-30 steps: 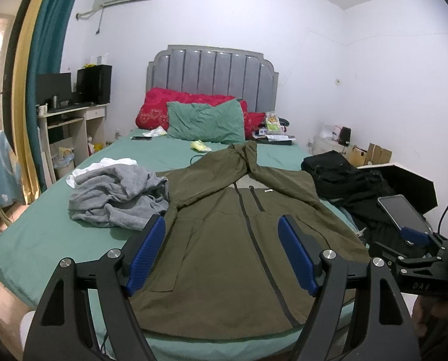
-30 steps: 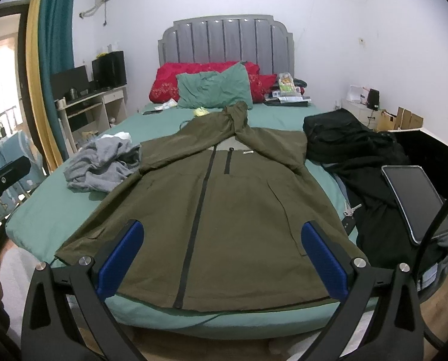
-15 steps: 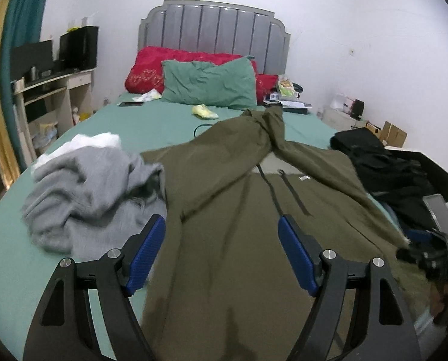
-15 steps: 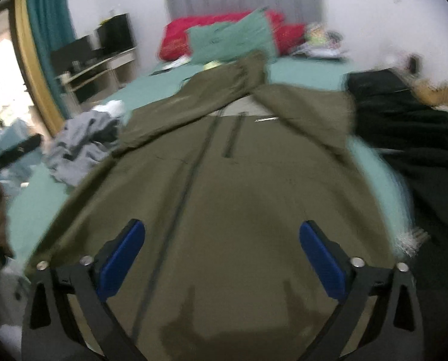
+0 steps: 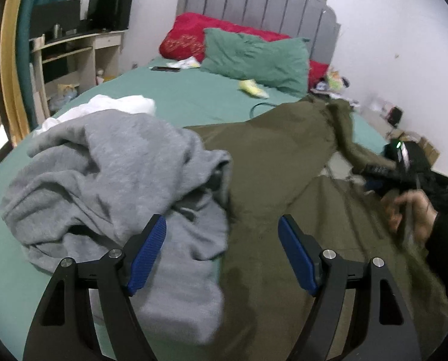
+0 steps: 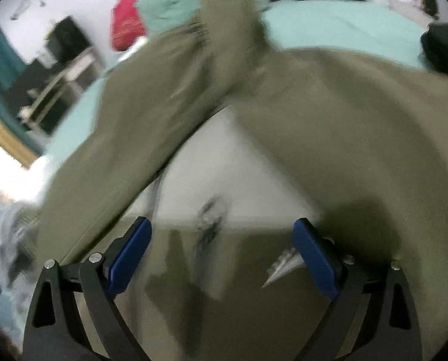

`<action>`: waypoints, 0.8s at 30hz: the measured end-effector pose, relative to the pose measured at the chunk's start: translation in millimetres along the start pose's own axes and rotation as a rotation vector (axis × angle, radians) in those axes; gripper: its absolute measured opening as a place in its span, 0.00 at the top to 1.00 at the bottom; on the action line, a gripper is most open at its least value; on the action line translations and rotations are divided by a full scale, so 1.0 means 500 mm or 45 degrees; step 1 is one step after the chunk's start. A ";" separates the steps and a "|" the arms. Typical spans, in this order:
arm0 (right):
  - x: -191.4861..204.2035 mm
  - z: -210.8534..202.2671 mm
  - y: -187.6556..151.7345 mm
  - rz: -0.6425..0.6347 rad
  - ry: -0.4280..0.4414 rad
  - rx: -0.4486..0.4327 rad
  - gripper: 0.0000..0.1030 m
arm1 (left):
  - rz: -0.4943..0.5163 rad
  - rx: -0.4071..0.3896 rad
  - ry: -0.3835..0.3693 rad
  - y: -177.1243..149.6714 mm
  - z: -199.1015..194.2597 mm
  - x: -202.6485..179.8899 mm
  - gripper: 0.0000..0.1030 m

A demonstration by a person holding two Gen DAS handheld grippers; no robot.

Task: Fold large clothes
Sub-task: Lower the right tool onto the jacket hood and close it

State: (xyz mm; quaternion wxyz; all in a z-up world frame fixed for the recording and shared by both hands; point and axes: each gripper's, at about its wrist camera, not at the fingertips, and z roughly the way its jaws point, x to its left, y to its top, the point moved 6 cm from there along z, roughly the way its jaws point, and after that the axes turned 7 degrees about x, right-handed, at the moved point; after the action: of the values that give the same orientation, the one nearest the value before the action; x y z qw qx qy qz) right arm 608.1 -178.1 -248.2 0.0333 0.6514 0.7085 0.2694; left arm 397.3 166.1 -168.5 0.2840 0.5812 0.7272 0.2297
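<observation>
Jacket, olive green, lies spread flat on the bed with the front up, probably so that it can be folded in place. From the left gripper, it covers the area from 12 to 3 o'clock; a grey garment is bunched at 10 o'clock, its edge touching the jacket. The left fingers are wide apart and hold nothing. The right gripper hangs low over the collar opening, fingers also spread and empty, I think to reach a shoulder or sleeve. This view is blurred, so contact with the cloth I cannot tell.
</observation>
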 end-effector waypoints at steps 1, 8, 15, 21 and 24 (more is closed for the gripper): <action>-0.040 -0.017 0.032 0.011 -0.144 -0.046 0.08 | 0.001 -0.001 0.017 0.003 0.007 0.007 0.22; -0.255 -0.243 0.139 0.390 -0.437 -0.365 0.08 | -0.084 -0.004 0.033 0.013 0.007 0.060 0.22; 0.095 -0.162 0.054 -0.030 0.100 -0.151 0.08 | -0.106 0.005 0.032 0.005 0.019 0.065 0.22; 0.200 -0.055 0.021 0.046 -0.022 -0.101 0.13 | -0.055 -0.006 0.024 0.009 0.019 0.045 0.22; 0.177 -0.103 0.017 0.132 0.018 -0.170 0.92 | -0.022 -0.008 0.030 0.012 0.023 0.040 0.22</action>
State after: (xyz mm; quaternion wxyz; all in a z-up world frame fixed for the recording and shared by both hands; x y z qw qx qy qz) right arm 582.1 -112.2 -173.7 0.0577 0.6816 0.6545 0.3221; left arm 406.1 187.0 -175.8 0.2792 0.5713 0.7347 0.2365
